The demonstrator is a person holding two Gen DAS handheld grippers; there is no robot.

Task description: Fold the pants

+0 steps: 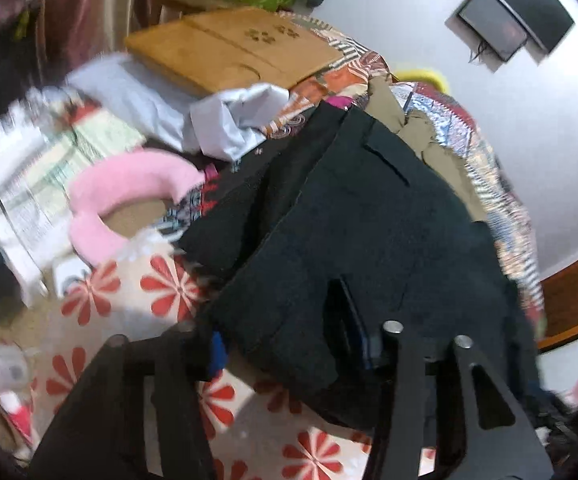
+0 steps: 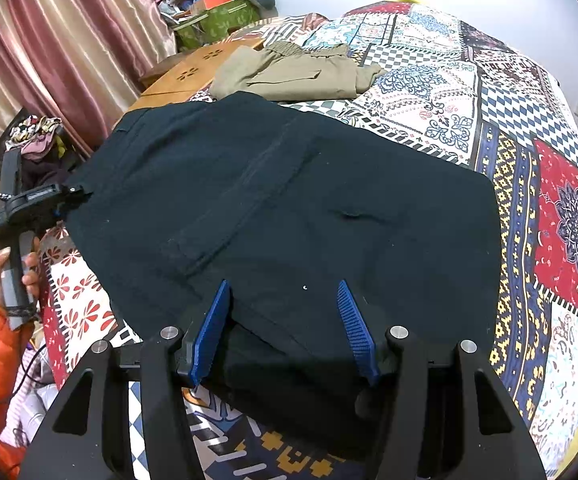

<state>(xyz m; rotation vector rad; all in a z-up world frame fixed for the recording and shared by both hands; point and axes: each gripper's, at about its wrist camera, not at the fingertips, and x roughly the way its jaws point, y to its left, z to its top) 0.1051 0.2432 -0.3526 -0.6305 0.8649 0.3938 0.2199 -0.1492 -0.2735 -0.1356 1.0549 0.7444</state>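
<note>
Right gripper: angled down over the near edge of the dark pants, blue pads apart, a fold of cloth bunched between them, seemingly gripped. Left gripper: held by a hand in an orange sleeve, at the pants' left corner; grip cannot be told, view blurred. Pants: spread flat on a patchwork bedspread, beside khaki trousers.
</note>
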